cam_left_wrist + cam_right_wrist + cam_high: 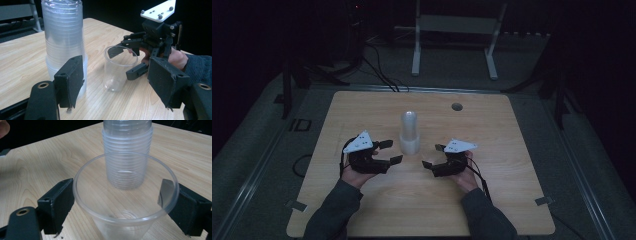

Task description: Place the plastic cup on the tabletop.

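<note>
Between the right gripper (130, 60) jaws, standing open just clear of it, a clear plastic cup (119, 68) is set upright beside the cup stack (64, 45); withdrawal is called for next, while the left gripper (384, 151) is kept open and empty.

place: dim lab or studio | evidence: bare wooden table (377, 210), floor cables (382, 70), white metal stand (457, 30)

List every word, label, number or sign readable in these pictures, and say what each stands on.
None can be read: no print shows on the stack of clear cups, the single clear cup, the wooden table, or the white plate on the right gripper.
</note>
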Motion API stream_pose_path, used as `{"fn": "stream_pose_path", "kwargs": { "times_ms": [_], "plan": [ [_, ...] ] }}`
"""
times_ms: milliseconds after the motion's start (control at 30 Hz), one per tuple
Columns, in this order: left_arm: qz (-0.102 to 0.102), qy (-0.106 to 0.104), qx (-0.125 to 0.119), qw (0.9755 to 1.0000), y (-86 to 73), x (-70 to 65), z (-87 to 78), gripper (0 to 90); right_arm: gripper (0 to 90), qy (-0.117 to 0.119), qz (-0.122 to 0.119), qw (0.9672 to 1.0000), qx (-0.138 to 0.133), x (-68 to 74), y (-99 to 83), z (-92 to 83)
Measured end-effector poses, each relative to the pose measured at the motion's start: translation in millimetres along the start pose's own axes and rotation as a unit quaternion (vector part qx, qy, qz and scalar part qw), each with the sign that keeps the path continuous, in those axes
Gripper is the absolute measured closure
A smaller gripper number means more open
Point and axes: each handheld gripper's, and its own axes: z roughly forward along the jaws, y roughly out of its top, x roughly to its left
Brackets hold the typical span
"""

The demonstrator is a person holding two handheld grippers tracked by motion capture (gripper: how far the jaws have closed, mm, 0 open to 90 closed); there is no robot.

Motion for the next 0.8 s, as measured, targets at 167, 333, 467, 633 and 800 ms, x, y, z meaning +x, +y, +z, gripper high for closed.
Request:
{"fn": "stream_pose_path", "kwargs": {
  "times_ms": [167, 333, 467, 633, 800],
  "plan": [
    [0.000, 0.000, 0.000, 1.0000, -0.1, -0.1, 0.2, 29.2, 12.6, -0.003, -0.003, 1.0000, 0.006, 2.1, -0.3, -0.1],
    [-0.001, 0.000, 0.000, 1.0000, -0.4, -0.1, 0.3, 29.2, 12.5, -0.004, -0.001, 0.9999, 0.011, 1.7, -2.7, -1.6],
    [-0.001, 0.000, 0.001, 1.0000, -0.5, -0.2, 0.6, 29.2, 12.5, -0.008, -0.004, 0.9999, 0.015, 2.9, -4.2, -3.7],
    [-0.002, -0.001, 0.001, 1.0000, -0.8, -0.1, 0.9, 29.2, 12.5, -0.011, -0.004, 0.9999, 0.010, 1.6, -5.6, -7.6],
    [-0.002, -0.001, 0.001, 1.0000, -1.0, 0.1, 1.3, 29.2, 12.5, -0.011, -0.003, 0.9999, 0.007, 1.2, -7.3, -11.8]
  ]
}}
